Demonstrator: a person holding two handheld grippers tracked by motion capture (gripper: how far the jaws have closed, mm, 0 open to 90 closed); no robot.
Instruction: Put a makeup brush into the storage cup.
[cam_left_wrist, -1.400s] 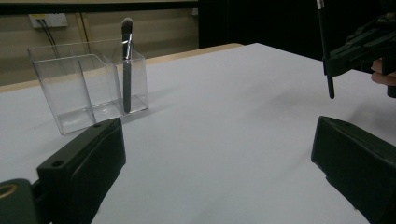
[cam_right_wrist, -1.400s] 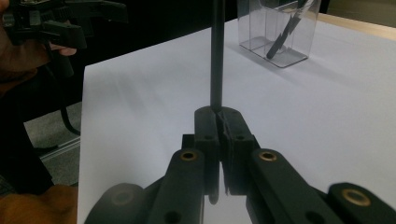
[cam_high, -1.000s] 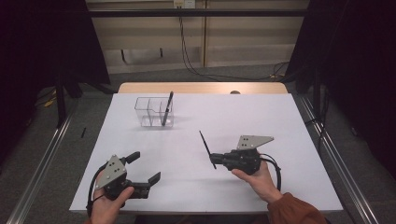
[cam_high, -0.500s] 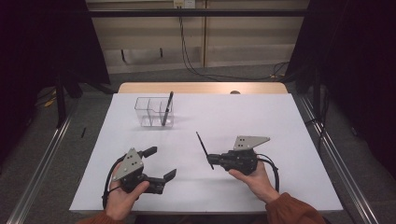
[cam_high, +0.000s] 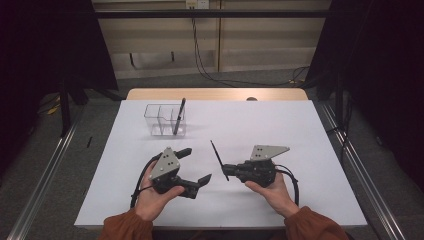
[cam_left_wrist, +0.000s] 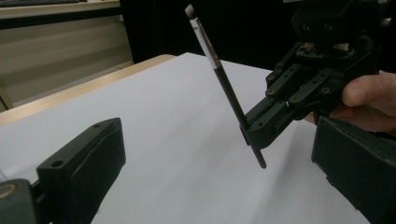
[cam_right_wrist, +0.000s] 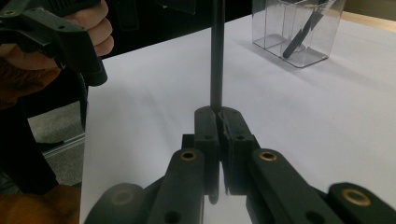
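My right gripper is shut on a thin black pen near its lower end, and the pen tilts up and to the left above the table. In the right gripper view the shut jaws pinch the pen, which rises straight up. My left gripper is open and empty, just left of the pen, with its jaws facing it. The left gripper view has the pen, pale at its top end, clamped in the right gripper. A second black pen leans in a clear divided box.
A white sheet covers the wooden table, whose far edge shows bare. The clear box stands toward the back left. Metal rails run along the floor on both sides, and cables hang at the back wall.
My left gripper has moved right and forward toward the middle, close to the right gripper. The right gripper has shifted slightly left with the pen still in it.
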